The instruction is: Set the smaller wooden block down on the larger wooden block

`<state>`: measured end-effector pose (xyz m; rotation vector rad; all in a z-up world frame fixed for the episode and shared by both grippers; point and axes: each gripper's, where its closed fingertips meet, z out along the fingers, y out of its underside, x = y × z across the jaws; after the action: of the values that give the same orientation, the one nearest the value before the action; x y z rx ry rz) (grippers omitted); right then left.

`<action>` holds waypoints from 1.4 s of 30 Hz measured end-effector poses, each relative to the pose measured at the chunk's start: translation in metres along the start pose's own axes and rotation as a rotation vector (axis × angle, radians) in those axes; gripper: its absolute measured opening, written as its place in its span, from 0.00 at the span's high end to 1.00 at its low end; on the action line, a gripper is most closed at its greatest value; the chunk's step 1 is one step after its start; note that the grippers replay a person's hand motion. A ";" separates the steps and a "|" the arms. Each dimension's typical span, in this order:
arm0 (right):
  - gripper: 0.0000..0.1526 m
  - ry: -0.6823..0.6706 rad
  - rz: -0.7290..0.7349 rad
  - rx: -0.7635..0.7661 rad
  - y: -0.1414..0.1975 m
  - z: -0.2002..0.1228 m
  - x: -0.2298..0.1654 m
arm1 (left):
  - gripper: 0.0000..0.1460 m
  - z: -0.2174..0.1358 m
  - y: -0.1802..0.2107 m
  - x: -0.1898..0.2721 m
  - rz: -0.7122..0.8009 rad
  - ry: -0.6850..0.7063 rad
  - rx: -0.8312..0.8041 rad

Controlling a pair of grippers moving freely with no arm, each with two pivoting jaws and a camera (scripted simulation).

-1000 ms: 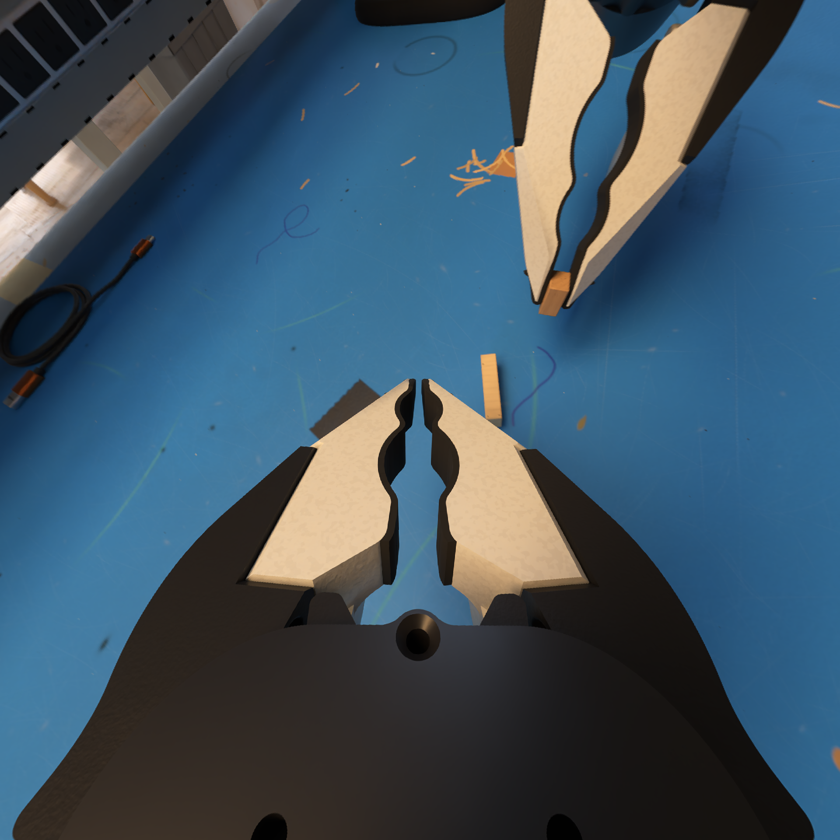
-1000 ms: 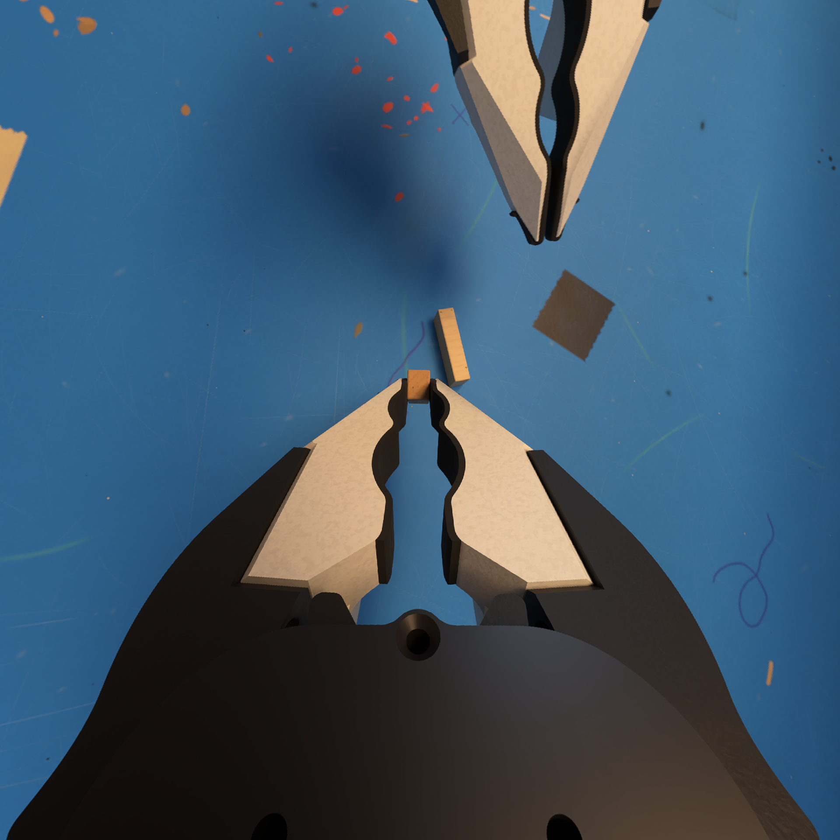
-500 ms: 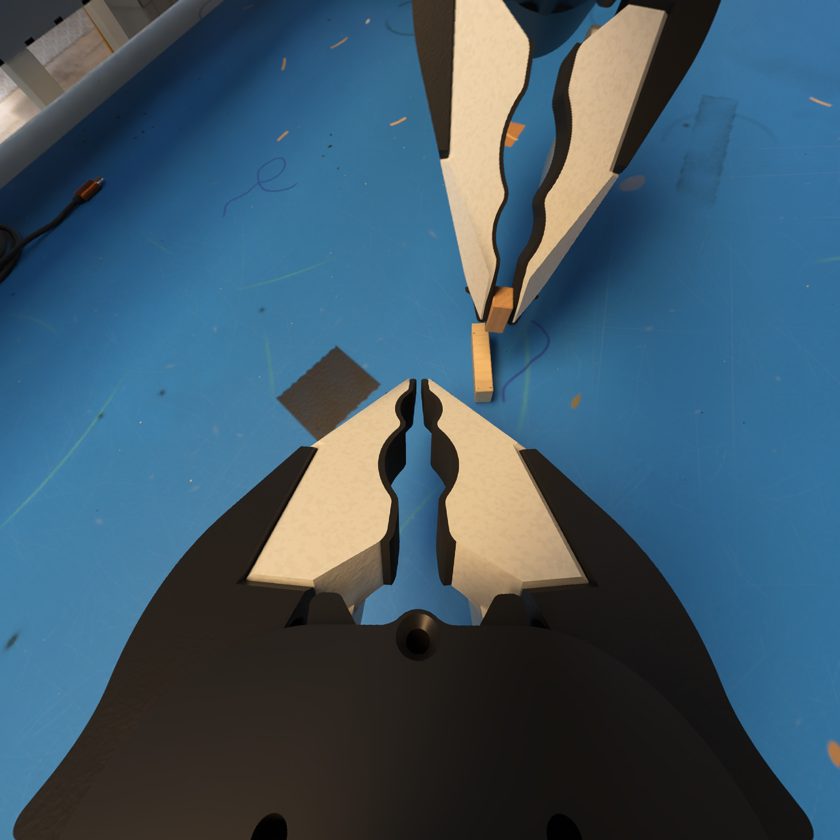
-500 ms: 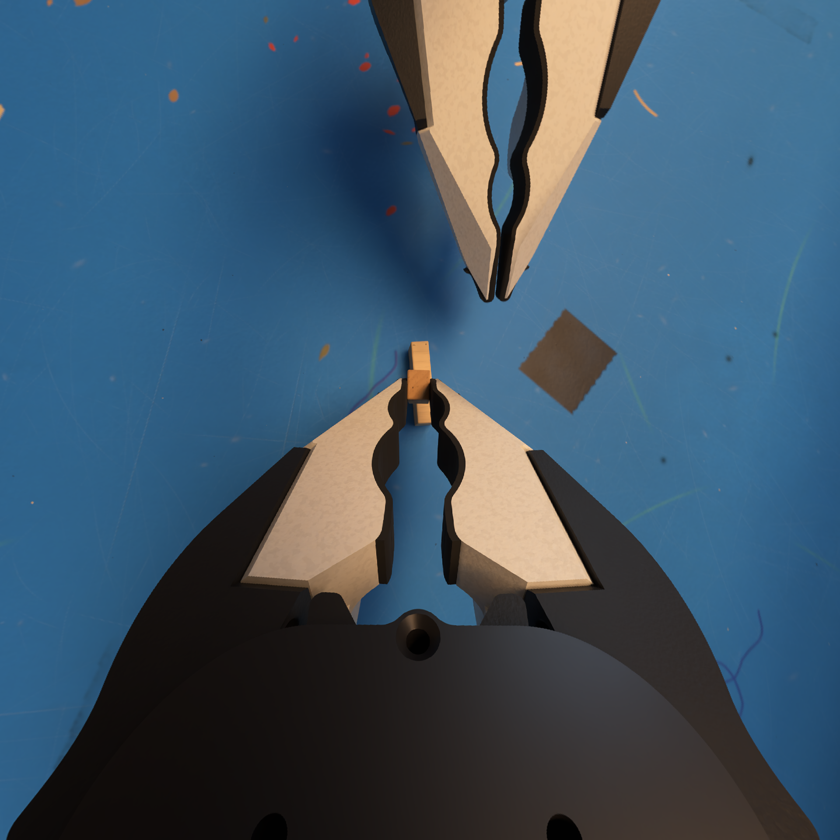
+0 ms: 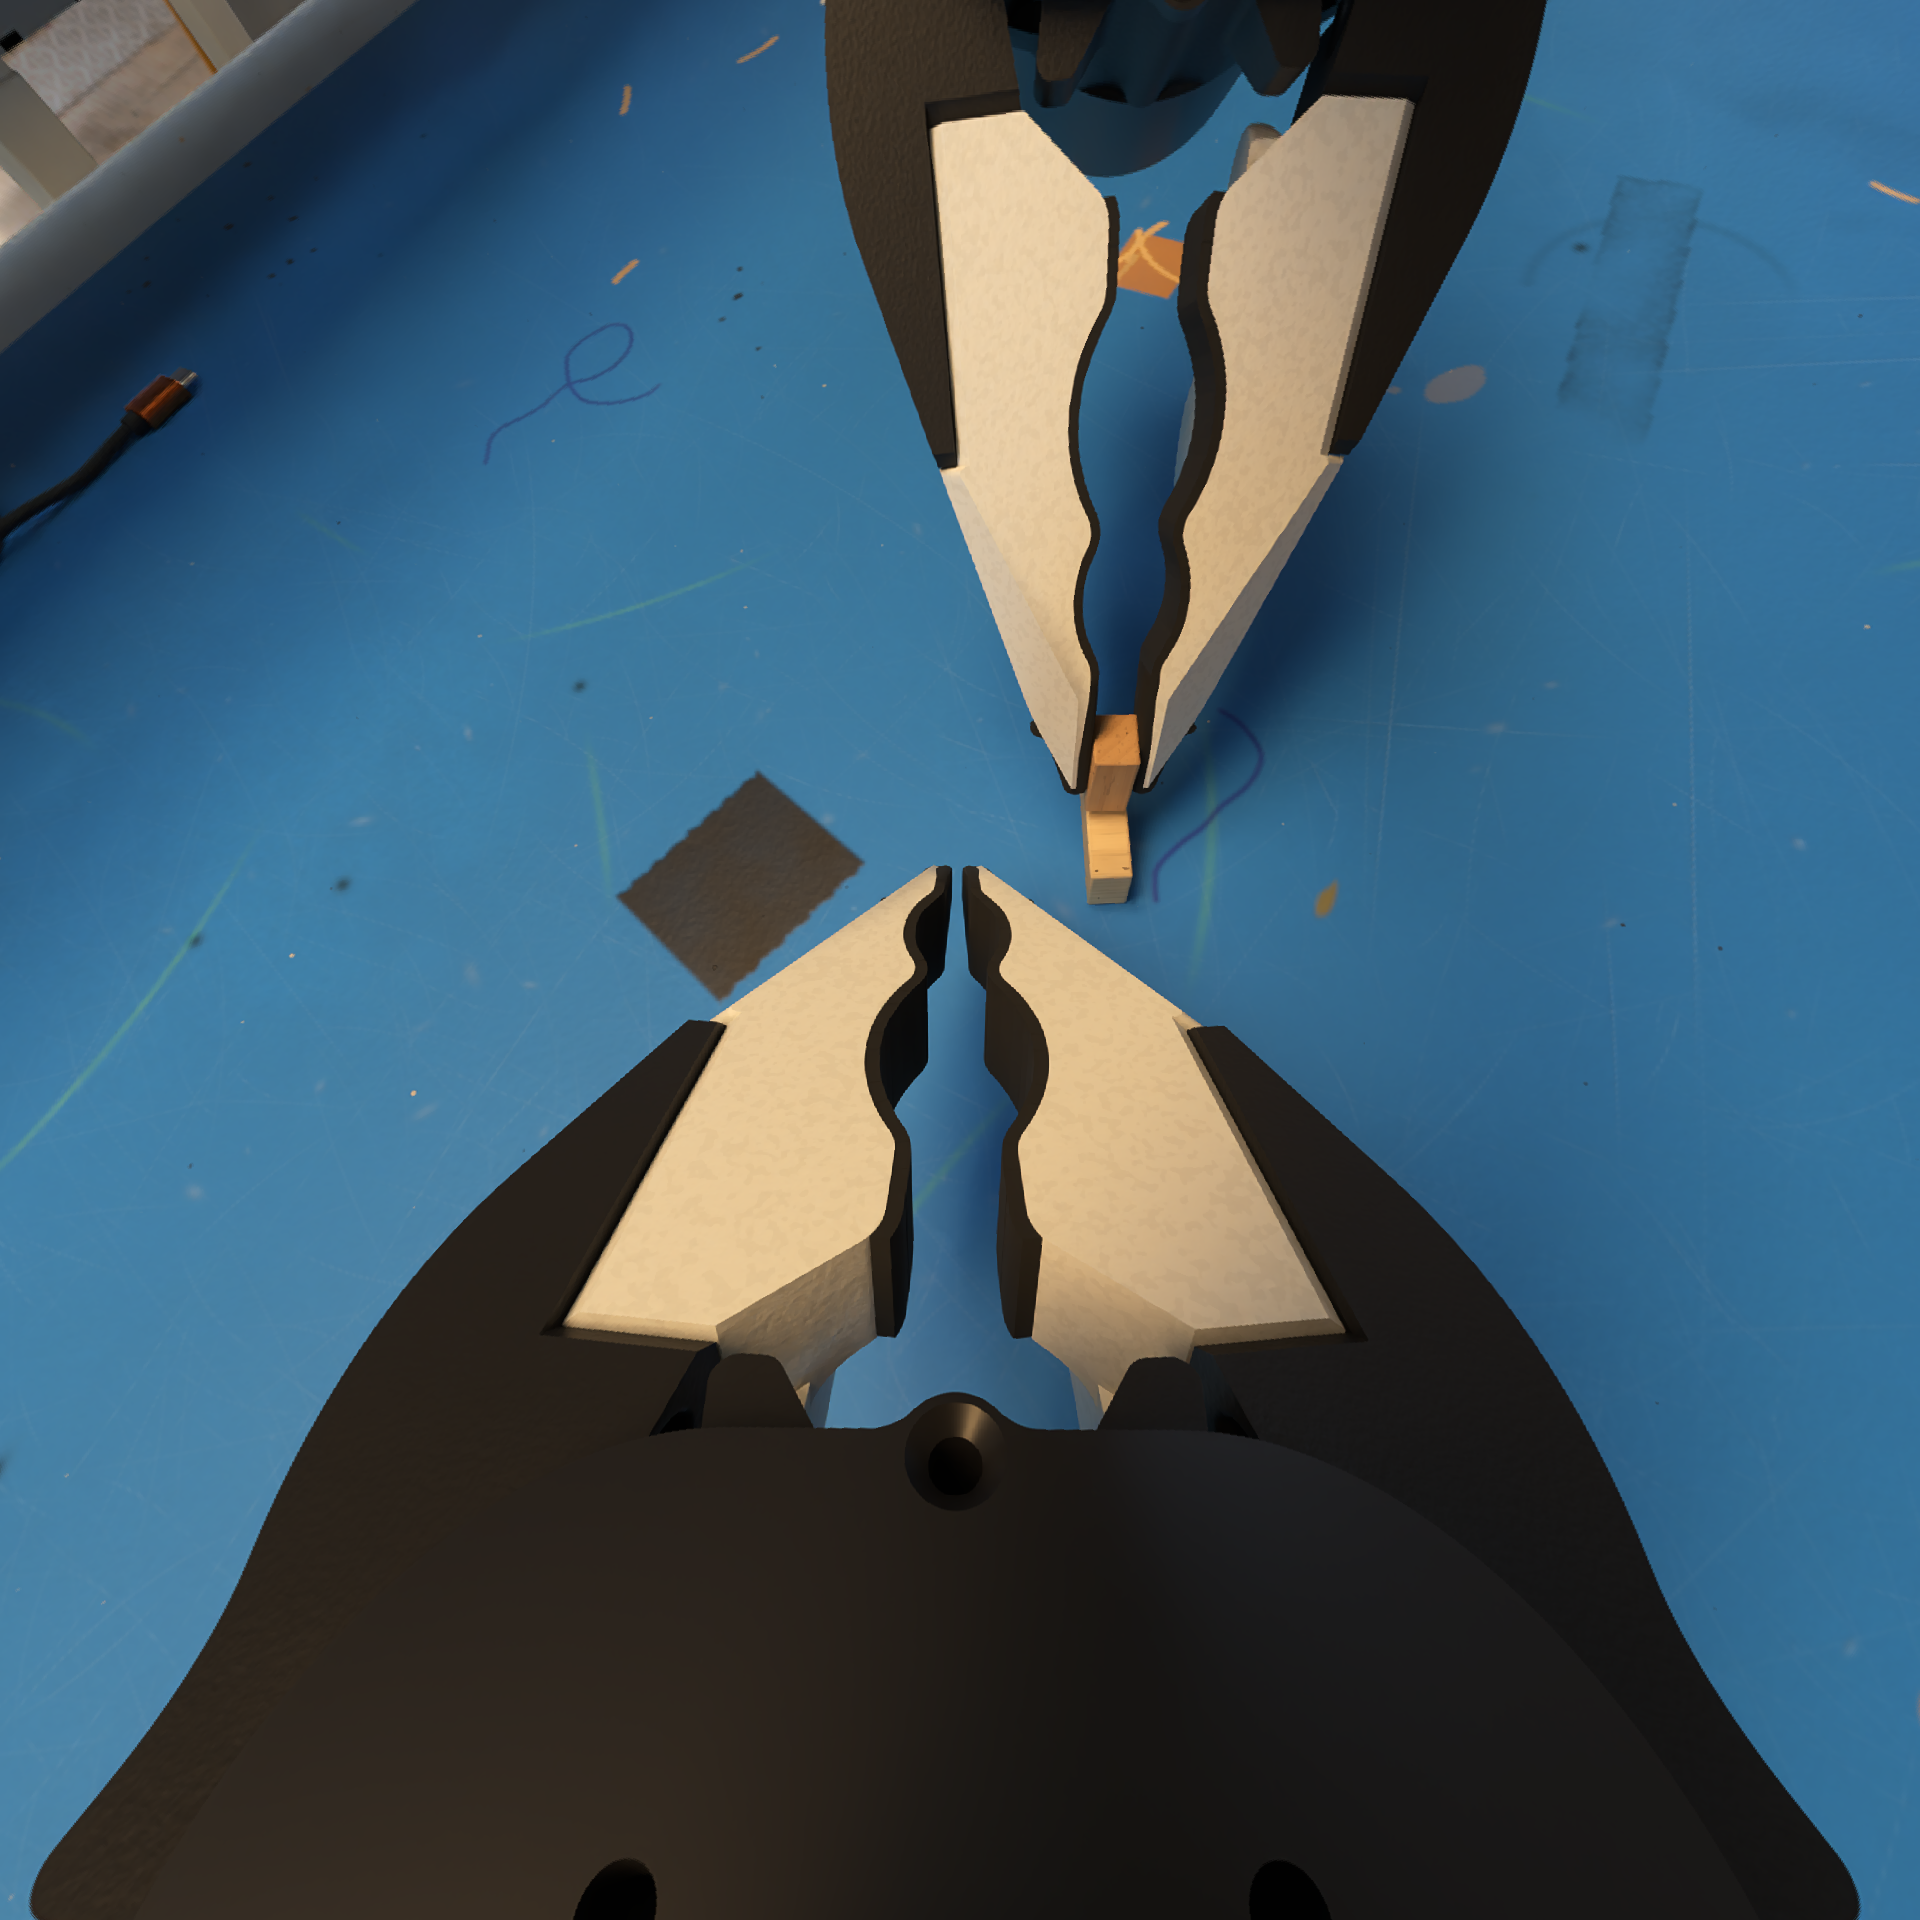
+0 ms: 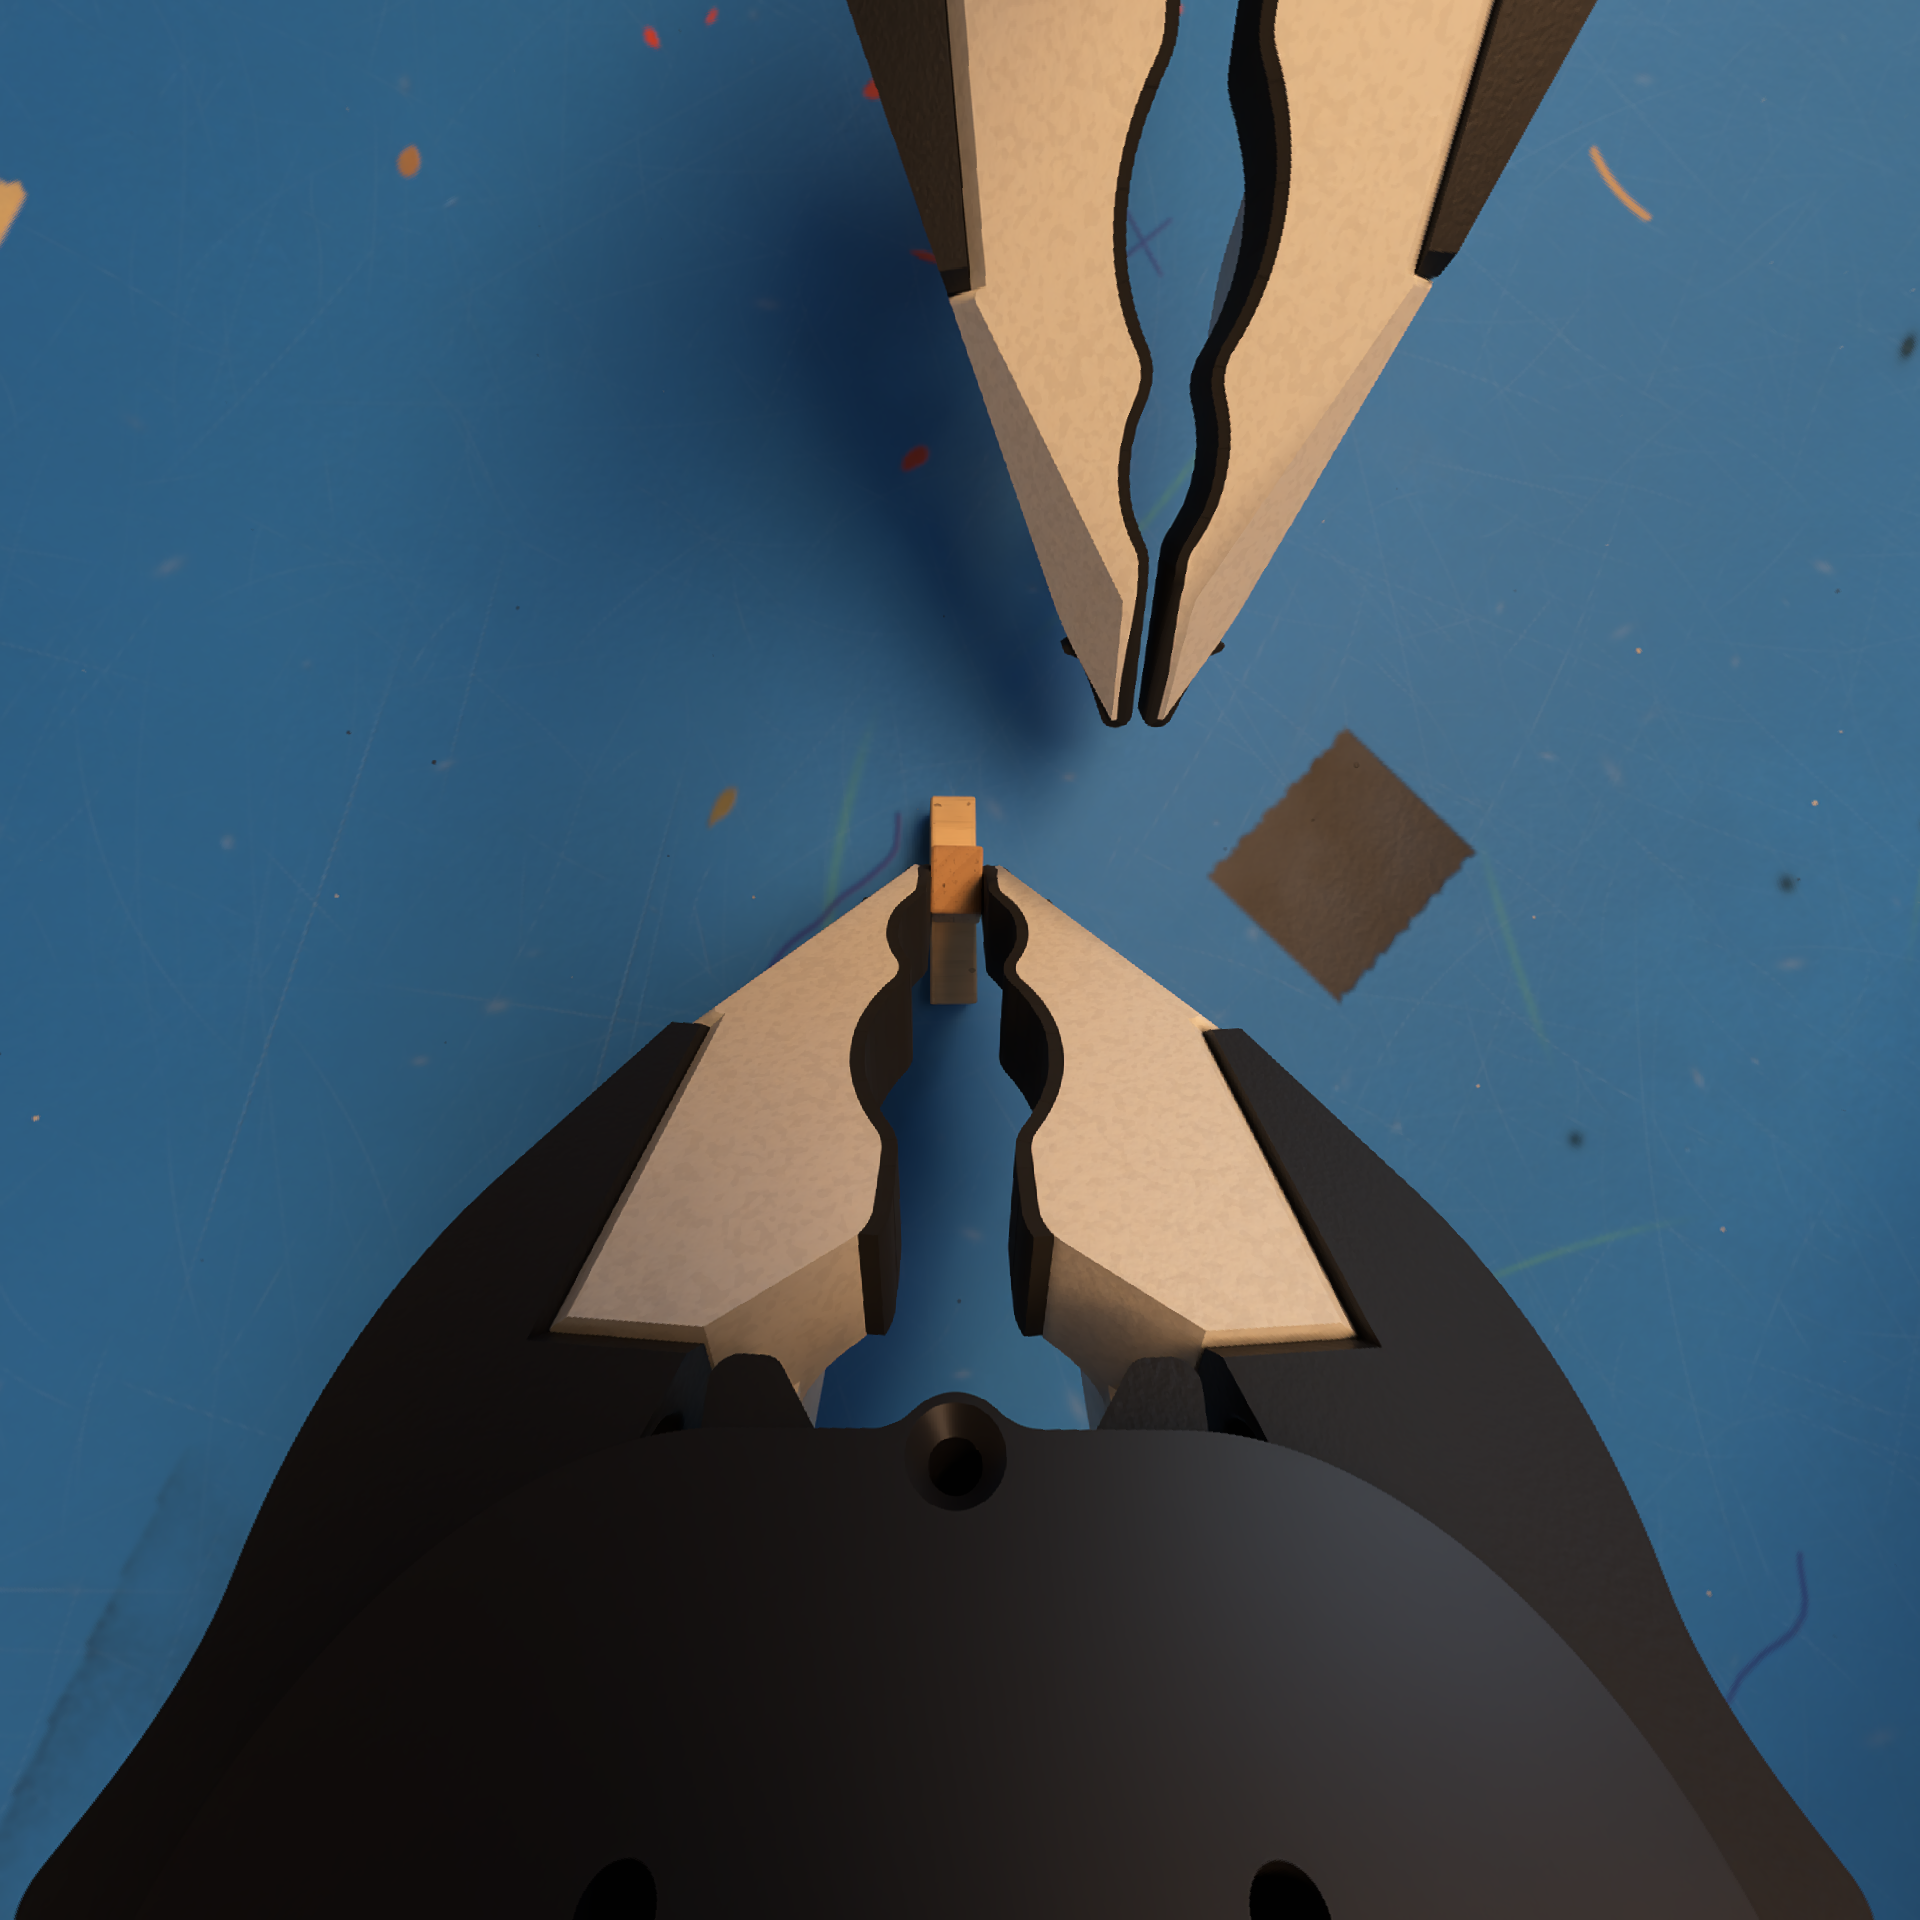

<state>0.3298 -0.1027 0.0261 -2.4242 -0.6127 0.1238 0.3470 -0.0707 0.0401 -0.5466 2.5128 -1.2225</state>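
Observation:
The larger wooden block (image 5: 1108,860) is a pale long slat lying flat on the blue table; it also shows in the right wrist view (image 6: 953,821). My right gripper (image 6: 956,883) is shut on the smaller orange-brown wooden block (image 6: 956,881) and holds it directly over the middle of the slat, close to or touching it. In the left wrist view this gripper (image 5: 1112,774) points down with the small block (image 5: 1114,764) at its tips. My left gripper (image 5: 956,878) is shut and empty, just short of the slat's near end, and shows in the right wrist view (image 6: 1141,717).
A dark brown square patch (image 5: 740,883) lies flat on the table left of the blocks, also in the right wrist view (image 6: 1342,862). A black cable (image 5: 94,457) lies at the far left near the table's edge rail (image 5: 187,177). Wood shavings (image 5: 1148,265) lie behind.
My right gripper has carried the small block over the slat and lowered it onto its middle. My left gripper has drawn closer to the slat.

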 end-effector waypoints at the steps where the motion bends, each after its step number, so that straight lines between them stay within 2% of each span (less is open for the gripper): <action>1: 0.94 -0.004 -0.001 -0.003 0.000 0.000 0.000 | 0.99 0.000 0.000 0.000 0.000 0.001 -0.001; 18: 0.92 -0.017 0.019 -0.004 0.004 -0.007 -0.001 | 0.99 0.000 0.000 0.003 0.000 0.017 0.001; 31: 0.92 0.138 0.128 0.048 0.004 -0.014 -0.008 | 1.00 -0.014 -0.014 0.009 0.006 0.005 -0.020; 42: 0.91 0.217 0.112 0.058 -0.001 -0.024 -0.008 | 1.00 -0.037 -0.013 0.020 0.015 -0.066 -0.093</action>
<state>0.3284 -0.1190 0.0453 -2.3739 -0.3711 -0.0742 0.3166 -0.0623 0.0709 -0.5796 2.5236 -1.0689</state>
